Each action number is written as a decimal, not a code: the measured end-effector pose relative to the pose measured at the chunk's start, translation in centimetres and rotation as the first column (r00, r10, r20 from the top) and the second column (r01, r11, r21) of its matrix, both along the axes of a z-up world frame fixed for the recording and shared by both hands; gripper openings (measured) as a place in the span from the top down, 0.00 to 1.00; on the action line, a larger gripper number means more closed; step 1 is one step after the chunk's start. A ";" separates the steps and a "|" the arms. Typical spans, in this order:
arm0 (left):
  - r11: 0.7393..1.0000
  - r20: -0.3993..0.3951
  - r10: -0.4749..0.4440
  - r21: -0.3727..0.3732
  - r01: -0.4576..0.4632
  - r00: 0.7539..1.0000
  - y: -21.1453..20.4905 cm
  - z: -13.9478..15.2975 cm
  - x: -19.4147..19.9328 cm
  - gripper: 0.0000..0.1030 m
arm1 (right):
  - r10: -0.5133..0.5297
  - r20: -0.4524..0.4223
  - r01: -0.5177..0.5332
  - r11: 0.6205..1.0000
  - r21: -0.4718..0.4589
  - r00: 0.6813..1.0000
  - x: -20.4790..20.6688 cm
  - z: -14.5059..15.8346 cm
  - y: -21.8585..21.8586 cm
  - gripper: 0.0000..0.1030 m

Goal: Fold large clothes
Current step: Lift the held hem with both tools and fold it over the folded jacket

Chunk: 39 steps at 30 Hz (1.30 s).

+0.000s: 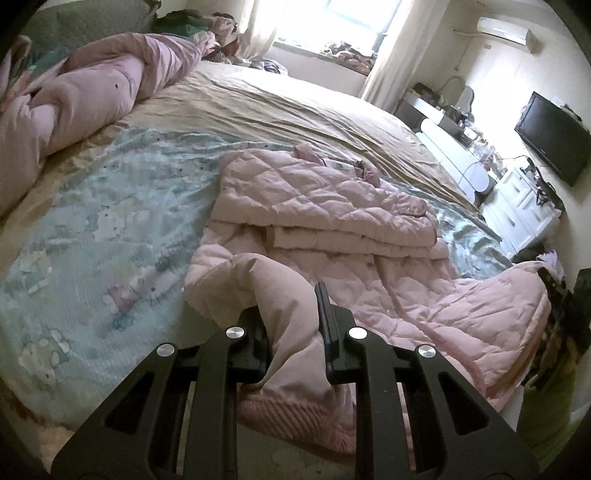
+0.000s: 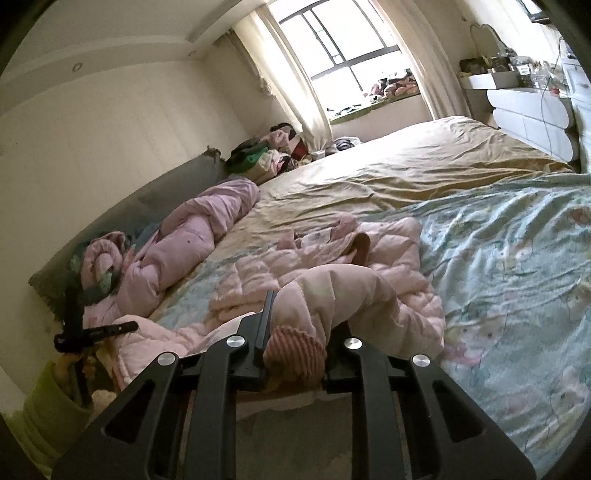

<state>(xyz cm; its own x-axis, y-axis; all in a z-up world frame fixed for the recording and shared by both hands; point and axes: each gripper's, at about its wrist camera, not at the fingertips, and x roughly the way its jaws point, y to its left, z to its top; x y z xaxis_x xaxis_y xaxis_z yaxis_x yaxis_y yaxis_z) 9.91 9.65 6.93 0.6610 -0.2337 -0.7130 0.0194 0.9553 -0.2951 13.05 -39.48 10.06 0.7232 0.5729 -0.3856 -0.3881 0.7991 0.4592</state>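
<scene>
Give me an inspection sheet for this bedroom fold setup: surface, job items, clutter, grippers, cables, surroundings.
Surface: bed with a wrinkled tan sheet and a pale blue cartoon-print cover on the near part.
Job's things: pink quilted jacket partly folded on the cover, near end lifted.
Clutter: rolled pink duvet along the headboard side; clothes pile in the corner.
Grippers: left hand-held gripper shut on the jacket's fabric; right hand-held gripper shut on a ribbed-cuff sleeve.
Cables: thin white cord over the white drawers.
Surroundings: bright window, curtains, wall television, air conditioner.
</scene>
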 end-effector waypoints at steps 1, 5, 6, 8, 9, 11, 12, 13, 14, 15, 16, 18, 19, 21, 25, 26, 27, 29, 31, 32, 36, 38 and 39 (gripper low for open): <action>1.000 0.001 0.004 -0.002 -0.004 1.000 0.1 0.1 0.4 0.88 | -0.004 0.001 0.004 1.000 0.001 1.000 0.3 0.1 0.0 0.83; 1.000 0.003 0.019 -0.015 -0.019 1.000 0.7 0.3 1.4 0.88 | -0.028 0.004 0.028 0.999 0.015 1.000 2.2 0.6 0.0 0.83; 1.000 0.004 0.022 -0.020 -0.022 1.000 0.9 0.4 1.6 0.88 | -0.034 0.005 0.034 0.999 0.018 0.999 2.6 0.6 0.0 0.83; 0.999 0.007 0.029 -0.029 -0.029 1.000 1.3 0.6 2.5 0.88 | -0.052 0.009 0.052 0.998 0.020 0.999 3.5 0.9 0.0 0.83; 0.999 0.008 0.030 -0.032 -0.030 1.000 1.4 0.6 2.7 0.88 | -0.056 0.011 0.056 0.998 0.022 0.998 3.8 1.0 0.0 0.83; 0.999 0.012 0.036 -0.040 -0.035 0.999 1.9 0.9 3.7 0.88 | -0.073 0.015 0.073 0.997 0.024 0.997 5.0 1.3 0.1 0.83; 0.998 0.013 0.040 -0.045 -0.039 0.999 2.1 1.0 4.1 0.88 | -0.079 0.014 0.078 0.997 0.026 0.997 5.4 1.4 0.1 0.83; 0.998 0.015 0.043 -0.050 -0.042 0.999 2.3 1.2 4.7 0.88 | -0.088 0.014 0.088 0.996 0.027 0.996 6.1 1.5 0.2 0.83; 0.998 0.017 0.046 -0.054 -0.045 0.999 2.5 1.4 5.4 0.88 | -0.100 0.014 0.099 0.995 0.029 0.995 6.7 1.7 0.3 0.83; 0.997 0.020 0.049 -0.057 -0.048 0.999 2.6 1.6 6.0 0.88 | -0.106 0.015 0.106 0.994 0.029 0.994 7.2 1.8 0.3 0.83; 0.997 0.022 0.050 -0.059 -0.049 0.999 2.7 1.8 6.5 0.88 | -0.115 0.018 0.115 0.993 0.029 0.993 7.9 2.0 0.4 0.83; 0.997 0.025 0.055 -0.064 -0.053 0.998 2.9 2.2 7.7 0.88 | -0.136 0.018 0.136 0.990 0.030 0.990 9.4 2.2 0.5 0.83; 0.996 0.028 0.058 -0.065 -0.056 0.998 3.0 2.4 8.4 0.88 | -0.144 0.015 0.143 0.989 0.031 0.990 10.1 2.2 0.6 0.83; 0.996 0.030 0.066 -0.070 -0.064 0.997 3.2 2.6 9.6 0.88 | -0.165 0.002 0.165 0.986 0.039 0.986 11.7 2.2 0.6 0.83; 0.994 0.031 0.087 -0.068 -0.084 0.996 3.6 3.0 12.1 0.88 | -0.196 -0.021 0.196 0.980 0.037 0.980 15.3 2.2 0.7 0.83; 0.994 0.031 0.091 -0.063 -0.089 0.995 3.6 3.1 12.7 0.88 | -0.200 -0.027 0.201 0.979 0.037 0.979 16.0 2.2 0.7 0.83; 0.994 0.032 0.097 -0.058 -0.095 0.995 3.6 3.2 13.5 0.88 | -0.209 -0.038 0.211 0.977 0.036 0.977 16.9 2.2 0.7 0.83; 0.993 0.031 0.104 -0.054 -0.103 0.994 3.8 3.3 14.9 0.88 | -0.223 -0.060 0.225 0.974 0.029 0.973 18.9 2.1 0.8 0.83; 0.992 0.030 0.116 -0.054 -0.114 0.993 4.1 3.3 16.1 0.88 | -0.233 -0.074 0.235 0.972 0.020 0.970 20.4 2.0 0.8 0.83; 0.991 0.030 0.122 -0.054 -0.121 0.992 4.2 3.2 16.9 0.88 | -0.242 -0.078 0.244 0.970 0.012 0.967 21.2 1.9 0.9 0.83; 0.989 0.026 0.139 -0.045 -0.138 0.990 4.4 2.8 19.1 0.88 | -0.268 -0.096 0.268 0.963 -0.008 0.959 23.7 1.5 1.1 0.83; 0.989 0.028 0.144 -0.035 -0.143 0.989 4.4 2.4 20.2 0.88 | -0.276 -0.108 0.276 0.961 -0.018 0.955 24.8 1.0 1.1 0.83; 0.989 0.030 0.146 -0.034 -0.145 0.989 4.4 2.2 20.5 0.88 | -0.284 -0.119 0.284 0.959 -0.022 0.951 25.4 0.6 1.2 0.83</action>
